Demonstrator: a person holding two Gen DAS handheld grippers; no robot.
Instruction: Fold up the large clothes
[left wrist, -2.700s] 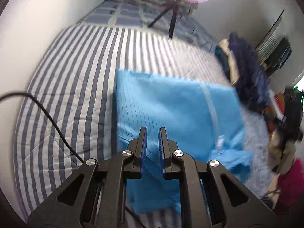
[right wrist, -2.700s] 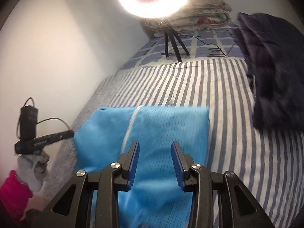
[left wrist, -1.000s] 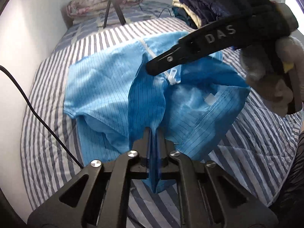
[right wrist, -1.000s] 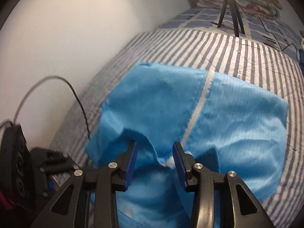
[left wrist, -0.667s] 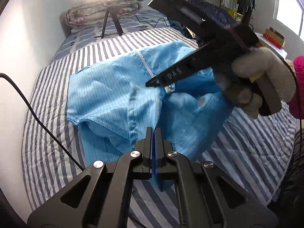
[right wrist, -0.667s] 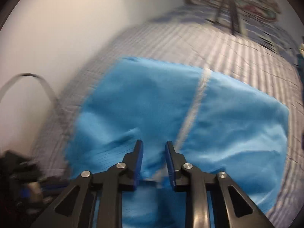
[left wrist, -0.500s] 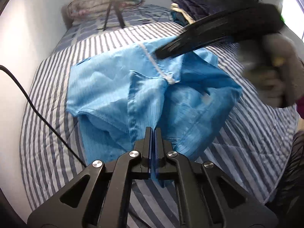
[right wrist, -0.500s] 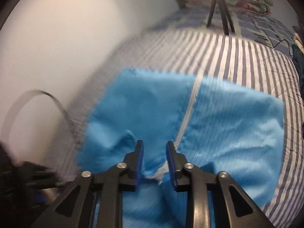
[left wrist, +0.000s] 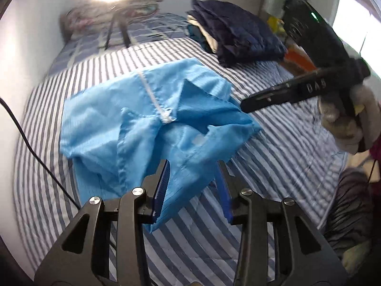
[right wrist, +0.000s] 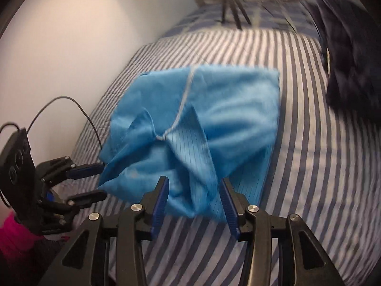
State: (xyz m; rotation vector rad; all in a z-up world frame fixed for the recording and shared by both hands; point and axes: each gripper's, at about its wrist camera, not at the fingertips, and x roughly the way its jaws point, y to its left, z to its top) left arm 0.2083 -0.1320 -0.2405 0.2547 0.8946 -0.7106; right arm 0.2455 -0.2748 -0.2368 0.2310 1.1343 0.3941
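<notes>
You've just let go after a fold: left gripper (left wrist: 194,188) & right gripper (right wrist: 194,202) jaws have been opening, now part-open w/ nothing pinched, blue garment (left wrist: 152,124) lies rumpled mid striped bed (left wrist: 273,162), so next re-grab an edge & smooth.

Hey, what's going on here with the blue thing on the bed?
A person is folding a blue garment on a striped bed with a gripper in each hand. The left gripper has just been opening, and a bottom fold of the cloth lies loose between its fingers. The right gripper has also just opened and holds nothing. The garment lies bunched, only partly folded.
</notes>
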